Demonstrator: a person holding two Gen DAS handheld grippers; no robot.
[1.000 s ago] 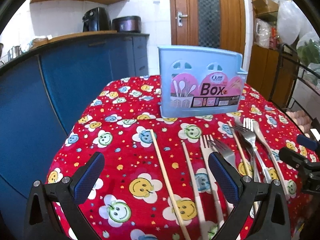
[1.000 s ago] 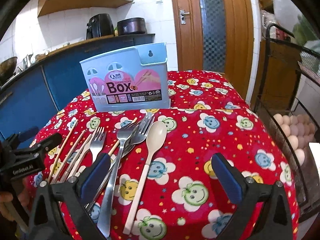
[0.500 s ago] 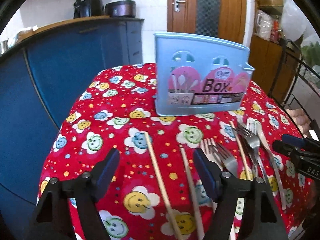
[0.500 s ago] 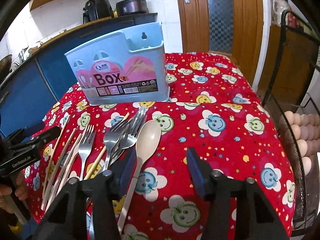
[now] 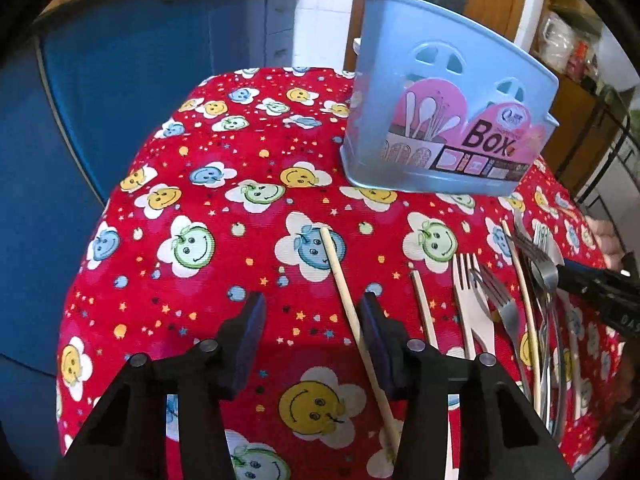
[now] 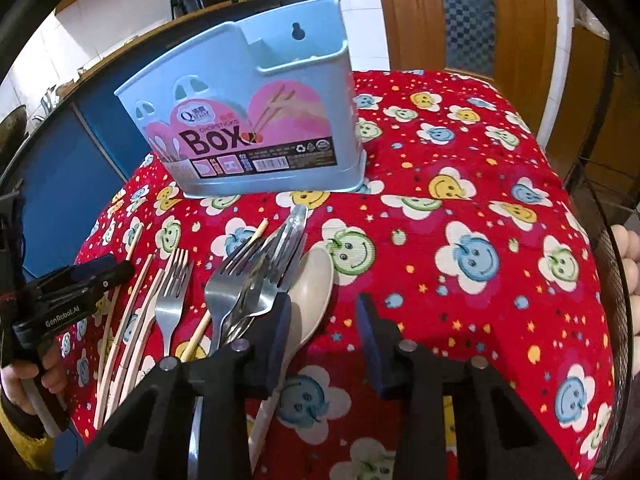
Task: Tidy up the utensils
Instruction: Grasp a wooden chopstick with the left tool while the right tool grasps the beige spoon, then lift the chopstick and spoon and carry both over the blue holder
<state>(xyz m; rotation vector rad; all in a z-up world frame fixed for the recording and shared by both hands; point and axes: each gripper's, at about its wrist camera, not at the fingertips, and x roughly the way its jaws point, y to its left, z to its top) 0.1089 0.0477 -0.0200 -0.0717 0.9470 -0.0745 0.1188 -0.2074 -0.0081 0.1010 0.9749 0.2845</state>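
Note:
A light blue chopsticks box (image 5: 444, 108) stands at the back of the red table (image 5: 224, 248); it also shows in the right wrist view (image 6: 256, 124). Wooden chopsticks (image 5: 348, 312), metal forks (image 5: 496, 300) and a beige spoon (image 6: 308, 292) lie flat in front of it. My left gripper (image 5: 312, 340) is partly open and empty, low over the cloth, with the leftmost chopstick just inside its right finger. My right gripper (image 6: 324, 340) is partly open and empty, with its left finger beside the spoon bowl and the forks (image 6: 248, 280).
A blue counter (image 5: 132, 60) runs left of the table. A wooden door (image 6: 472, 16) stands behind. A wire rack with eggs (image 6: 624, 256) stands at the right edge. The table's right half (image 6: 480, 240) carries only the patterned cloth.
Both grippers have moved forward and down toward the utensils, and their jaws have narrowed from wide open to partly open. The utensils have not moved.

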